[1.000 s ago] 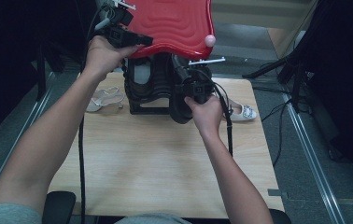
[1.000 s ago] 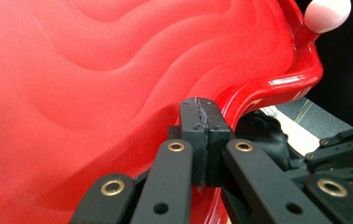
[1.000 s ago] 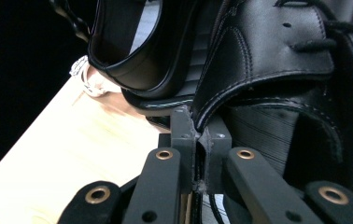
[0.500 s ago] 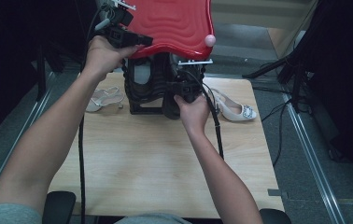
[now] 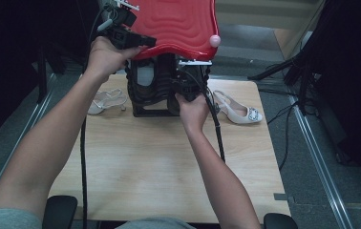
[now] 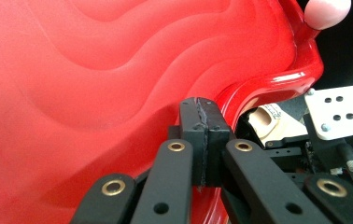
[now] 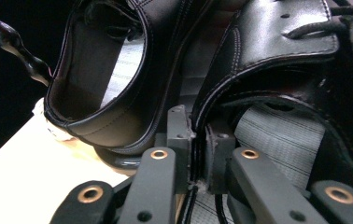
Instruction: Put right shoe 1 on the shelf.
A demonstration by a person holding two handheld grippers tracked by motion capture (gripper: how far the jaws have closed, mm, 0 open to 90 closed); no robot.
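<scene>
Red lid (image 5: 178, 26) pinched up by the left gripper (image 6: 203, 135) at the table's far edge, the right gripper (image 7: 195, 154) clamps a black shoe's (image 7: 277, 70) collar, which could slip as the jaws have just been opening.

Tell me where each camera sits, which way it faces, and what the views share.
High view: above the person's side, looking forward and down on the table; both forearms, left gripper, right gripper.
Left gripper view: along shut jaws pinching the red lid.
Right gripper view: along its jaws at the black shoes.
Shared: lid in the high and left gripper views.
</scene>
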